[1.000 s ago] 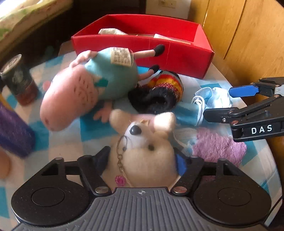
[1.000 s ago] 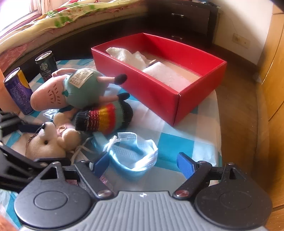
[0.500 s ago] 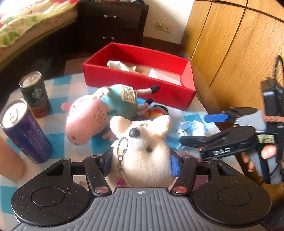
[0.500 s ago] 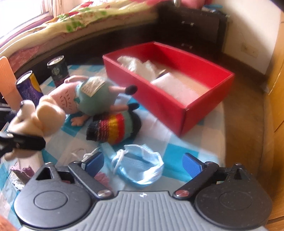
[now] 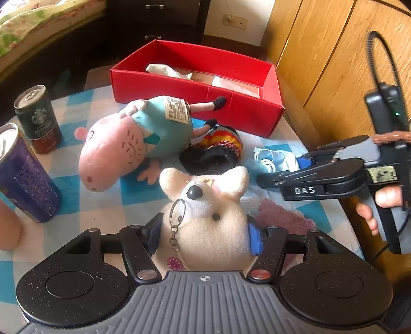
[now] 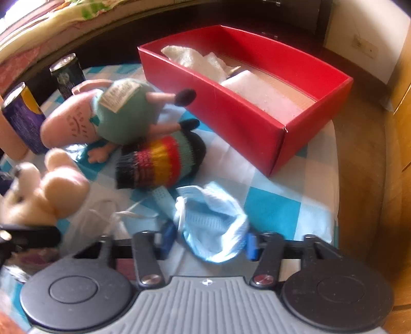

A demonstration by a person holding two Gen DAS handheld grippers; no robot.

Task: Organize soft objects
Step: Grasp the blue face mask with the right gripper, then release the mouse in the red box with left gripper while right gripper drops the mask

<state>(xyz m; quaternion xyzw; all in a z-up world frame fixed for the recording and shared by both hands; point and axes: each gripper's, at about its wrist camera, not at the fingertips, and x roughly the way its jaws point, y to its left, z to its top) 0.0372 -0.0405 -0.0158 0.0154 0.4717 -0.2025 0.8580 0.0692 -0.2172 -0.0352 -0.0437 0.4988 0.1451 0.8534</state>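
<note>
My left gripper is shut on a cream plush mouse with a key ring and holds it above the checked cloth. The mouse also shows at the left of the right wrist view. My right gripper has its fingers on both sides of a crumpled blue face mask. It is partly closed around it. A pink pig plush and a striped knit hat lie in front of the red box. The box holds white cloths.
Two drink cans stand at the left. A purple fuzzy cloth lies under the mouse. A wooden wardrobe stands at the right, a bed at the far left. The table edge runs along the right.
My left gripper has lifted the mouse off the cloth and pulled back. My right gripper has moved in over the face mask and narrowed around it.
</note>
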